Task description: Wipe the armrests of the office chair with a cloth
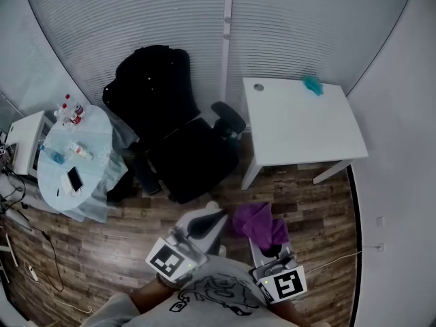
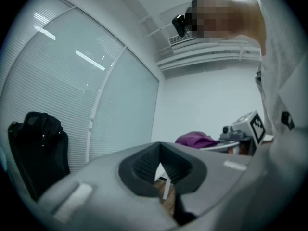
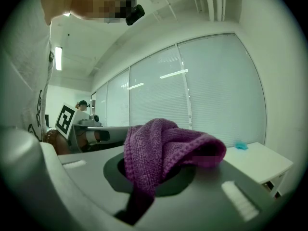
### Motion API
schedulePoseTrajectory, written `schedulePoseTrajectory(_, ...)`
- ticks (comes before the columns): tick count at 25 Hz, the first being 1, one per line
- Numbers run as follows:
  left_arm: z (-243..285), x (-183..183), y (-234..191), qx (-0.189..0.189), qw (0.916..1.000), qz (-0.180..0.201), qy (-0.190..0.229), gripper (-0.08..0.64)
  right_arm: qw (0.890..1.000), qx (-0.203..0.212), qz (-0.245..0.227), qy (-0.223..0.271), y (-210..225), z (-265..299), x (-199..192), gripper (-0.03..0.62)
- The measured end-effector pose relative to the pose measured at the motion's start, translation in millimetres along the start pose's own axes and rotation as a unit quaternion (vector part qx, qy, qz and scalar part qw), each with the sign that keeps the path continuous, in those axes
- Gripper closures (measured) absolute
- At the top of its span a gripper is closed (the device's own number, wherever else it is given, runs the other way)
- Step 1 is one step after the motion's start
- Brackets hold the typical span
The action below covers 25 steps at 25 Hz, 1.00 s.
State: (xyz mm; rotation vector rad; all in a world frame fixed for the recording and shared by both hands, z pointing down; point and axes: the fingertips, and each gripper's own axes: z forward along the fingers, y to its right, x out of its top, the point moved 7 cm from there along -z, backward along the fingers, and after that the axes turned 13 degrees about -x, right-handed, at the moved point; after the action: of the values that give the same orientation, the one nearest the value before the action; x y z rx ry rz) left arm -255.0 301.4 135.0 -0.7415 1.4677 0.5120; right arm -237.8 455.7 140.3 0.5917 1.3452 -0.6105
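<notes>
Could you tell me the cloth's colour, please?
Purple; the cloth shows best in the right gripper view.

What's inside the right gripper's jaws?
A purple cloth, clamped in the right gripper and bunched up above the jaws. The cloth covers where the jaws meet, so the exact grip point is hidden.

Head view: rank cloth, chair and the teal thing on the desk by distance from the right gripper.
1. Cloth: held in the right gripper jaws.
2. Chair: ahead, to the left.
3. Teal thing: ahead, at the desk far edge.
</notes>
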Motion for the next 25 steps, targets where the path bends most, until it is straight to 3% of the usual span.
schedulePoseTrajectory(7, 10.6, 6.4, -53.5, 0.007, 0.9999, 0.007, 0.005, 0.557, 1.0, 0.009, -0.002, 0.0, 12.8, 54.5, 5.3, 0.562)
schedulePoseTrajectory(25, 47.7, 16.8, -229.0, -0.01, 0.9998, -0.019, -0.004, 0.558, 1.0, 0.006, -0.006, -0.023, 47.2, 233.4, 29.8, 0.563)
